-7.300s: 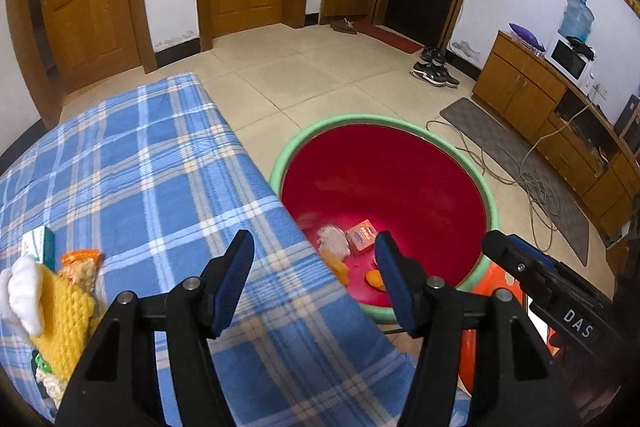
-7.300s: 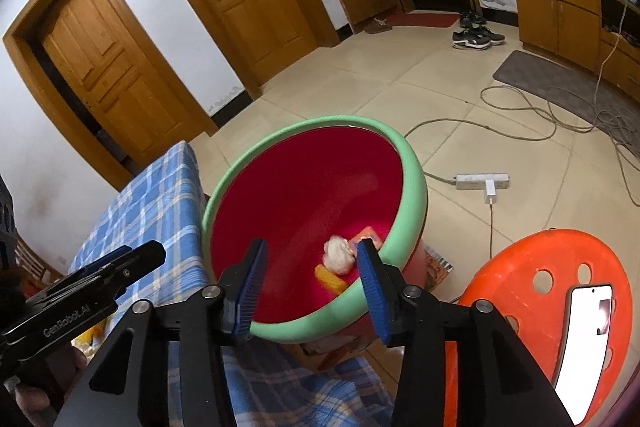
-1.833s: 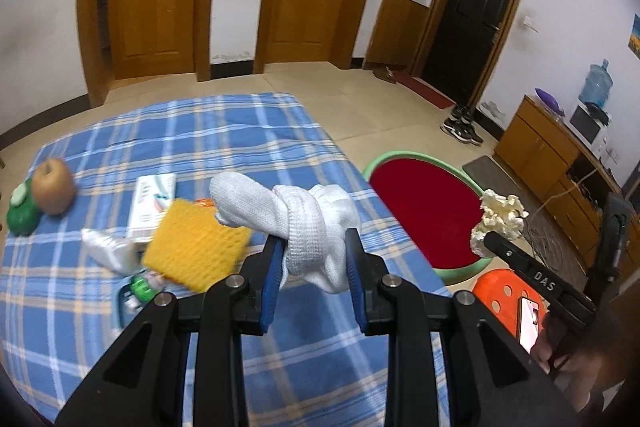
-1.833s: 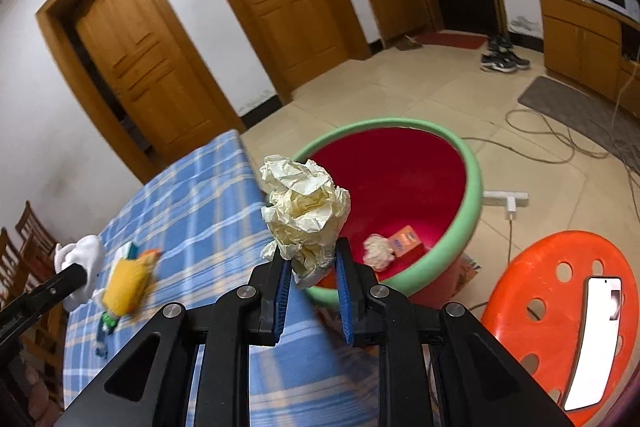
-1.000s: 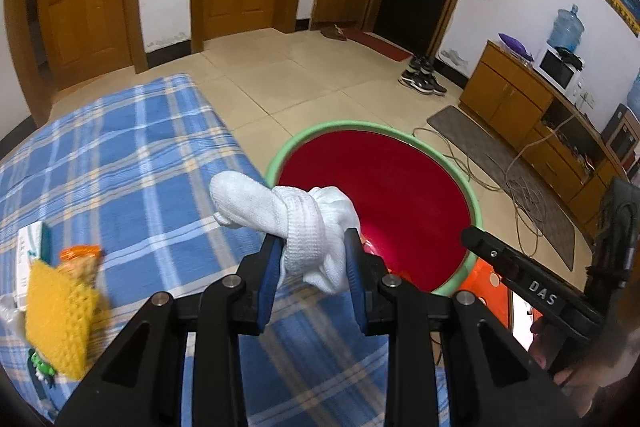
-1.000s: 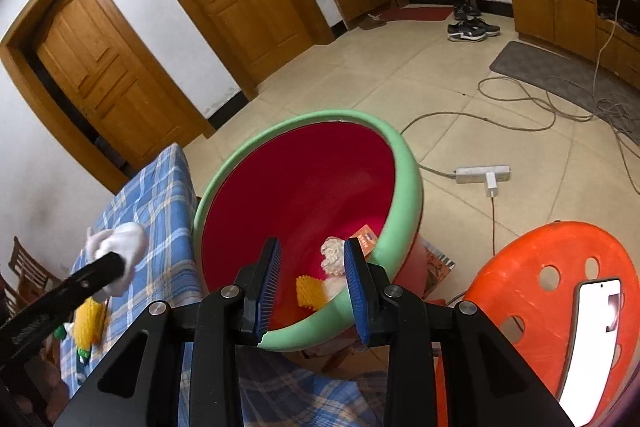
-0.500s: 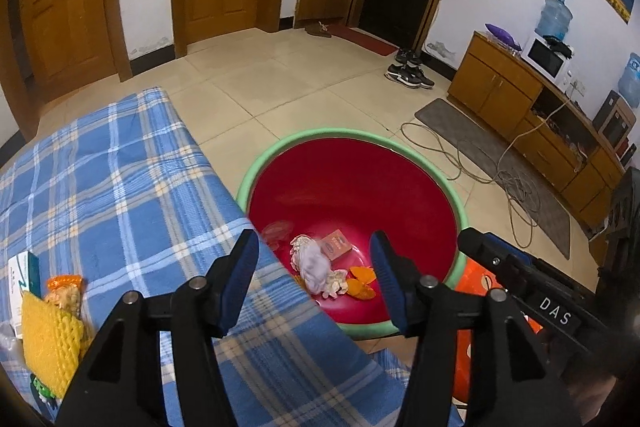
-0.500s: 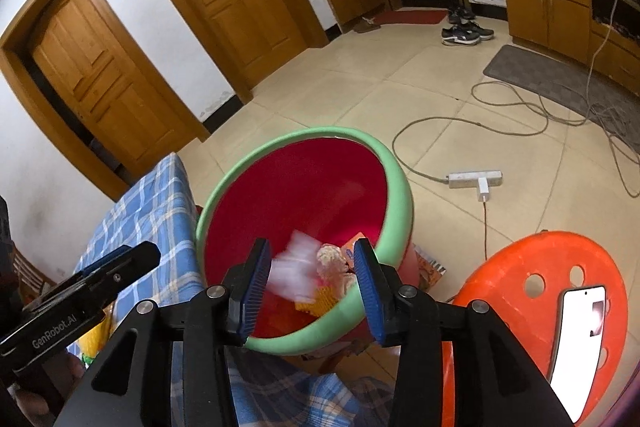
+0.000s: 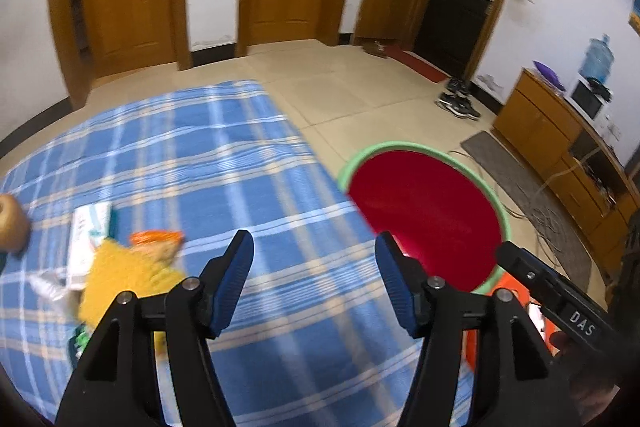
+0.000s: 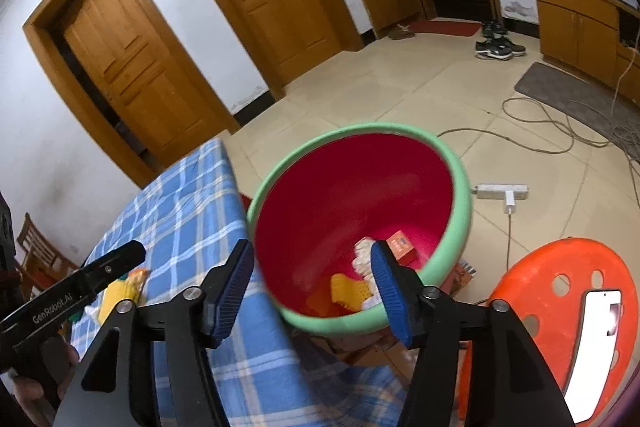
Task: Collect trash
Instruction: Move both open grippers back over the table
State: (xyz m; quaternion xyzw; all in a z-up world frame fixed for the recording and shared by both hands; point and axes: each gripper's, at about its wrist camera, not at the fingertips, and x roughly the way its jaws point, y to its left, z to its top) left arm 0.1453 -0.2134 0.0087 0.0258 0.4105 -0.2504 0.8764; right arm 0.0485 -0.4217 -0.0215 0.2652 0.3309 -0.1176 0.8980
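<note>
A red basin (image 9: 424, 211) with a green rim stands on the floor by the table's right edge. Inside the basin (image 10: 352, 187) lie a white crumpled lump (image 10: 362, 253), an orange box (image 10: 402, 243) and a yellow foam net (image 10: 350, 289). My left gripper (image 9: 316, 267) hovers over the blue plaid table (image 9: 200, 155), its jaws opening with nothing between them. My right gripper (image 10: 310, 275) hangs at the basin's near rim, jaws opening, also empty. On the table's left lie a yellow foam net (image 9: 116, 275), an orange wrapper (image 9: 156, 241), a white box (image 9: 86, 231) and a clear wrapper (image 9: 44, 283).
A brown fruit (image 9: 12, 223) sits at the table's far left. An orange stool (image 10: 560, 291) with a phone (image 10: 596, 323) stands right of the basin. A power strip (image 10: 504, 191) and cables lie on the tiled floor behind it.
The left gripper let go of a white glove and the right a crumpled paper ball, both over the basin. Both jaws have widened. The left view has swung from the basin toward the table.
</note>
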